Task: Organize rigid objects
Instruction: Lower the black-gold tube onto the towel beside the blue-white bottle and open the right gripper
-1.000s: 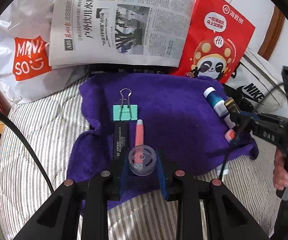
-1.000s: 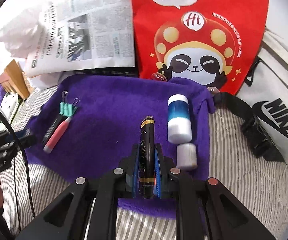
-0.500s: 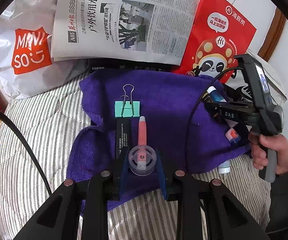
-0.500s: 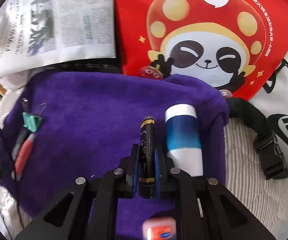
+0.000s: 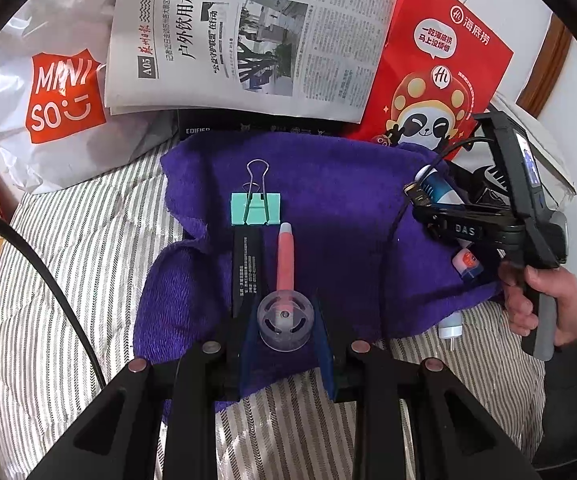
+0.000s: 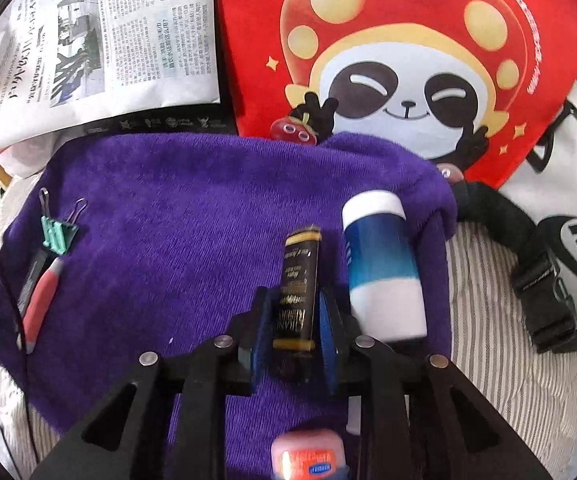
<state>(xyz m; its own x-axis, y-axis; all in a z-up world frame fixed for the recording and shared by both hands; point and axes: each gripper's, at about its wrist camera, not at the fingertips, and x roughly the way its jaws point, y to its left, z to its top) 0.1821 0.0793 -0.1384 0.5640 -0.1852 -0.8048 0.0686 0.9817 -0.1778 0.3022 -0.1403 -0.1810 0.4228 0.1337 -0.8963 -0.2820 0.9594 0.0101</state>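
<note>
My left gripper [image 5: 286,322] is shut on a clear plastic spool [image 5: 285,320], held over the near edge of the purple towel [image 5: 328,184]. On the towel ahead lie a black stick [image 5: 247,264], a pink pen [image 5: 285,256] and a green binder clip [image 5: 255,208]. My right gripper [image 6: 294,320] is shut on a black-and-gold tube [image 6: 298,280], low over the towel's right side, beside a blue-and-white bottle [image 6: 380,264]. A small orange-labelled tube [image 6: 308,458] lies below the right gripper. The right gripper also shows in the left wrist view [image 5: 420,200].
A newspaper [image 5: 248,32], a red panda bag [image 5: 432,68] and a white Miniso bag [image 5: 48,88] stand behind the towel. A white Nike bag [image 6: 568,208] and black strap buckle [image 6: 544,296] lie to the right. The striped bedding [image 5: 68,280] surrounds the towel.
My right gripper moved forward and lower over the towel with the black-and-gold tube, closing in beside the blue-and-white bottle. My left gripper stayed nearly still with the spool.
</note>
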